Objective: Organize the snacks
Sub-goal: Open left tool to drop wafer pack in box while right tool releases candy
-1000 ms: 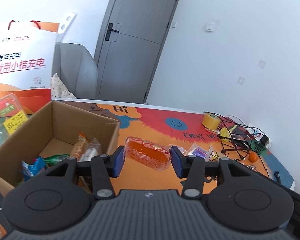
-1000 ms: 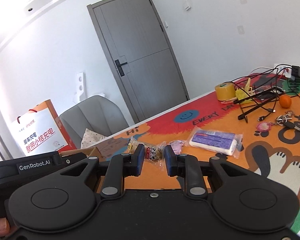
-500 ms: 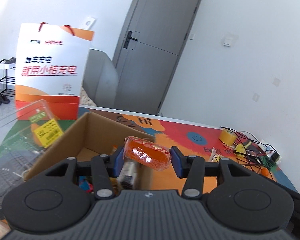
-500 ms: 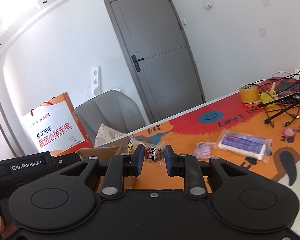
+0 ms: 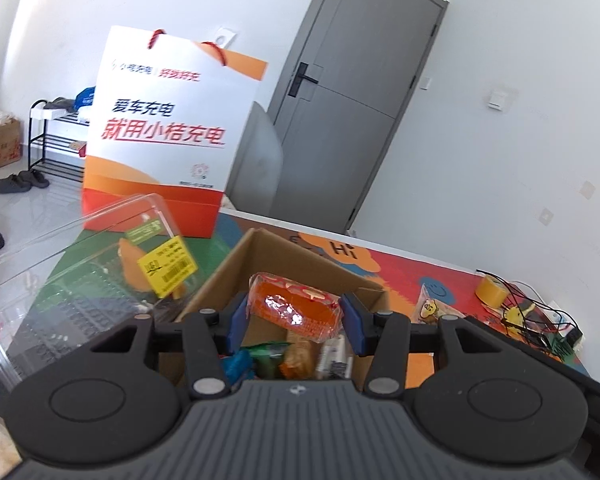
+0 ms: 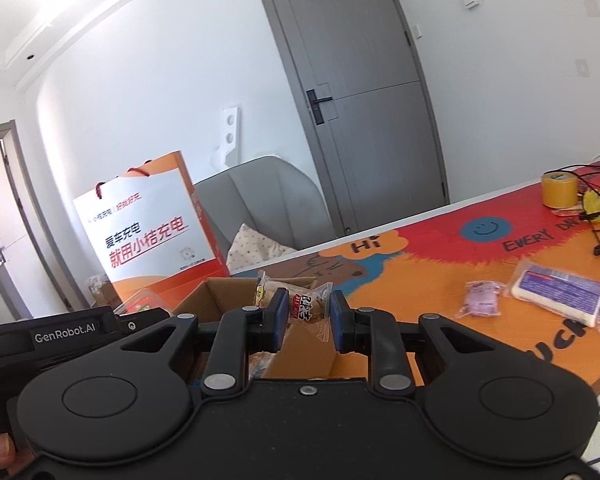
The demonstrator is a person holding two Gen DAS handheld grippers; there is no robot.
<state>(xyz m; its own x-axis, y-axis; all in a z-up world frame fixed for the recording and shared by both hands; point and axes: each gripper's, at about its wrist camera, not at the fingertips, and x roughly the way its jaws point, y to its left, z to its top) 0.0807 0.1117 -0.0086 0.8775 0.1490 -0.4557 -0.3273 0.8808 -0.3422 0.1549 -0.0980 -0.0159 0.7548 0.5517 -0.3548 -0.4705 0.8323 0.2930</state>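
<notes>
My left gripper is shut on an orange jelly-like snack packet, held above the open cardboard box. Several wrapped snacks lie on the box floor below it. My right gripper is shut on a small clear-wrapped brown cake and hovers over the same cardboard box, near its right side. The left gripper's black body shows at the left of the right wrist view.
A white and orange paper bag stands behind the box. A clear plastic container sits to its left. On the colourful mat lie a purple-white packet, a small pink packet, yellow tape and black cables.
Both grippers have swung left with their snacks, from over the mat to above the cardboard box. Neither grip has changed.
</notes>
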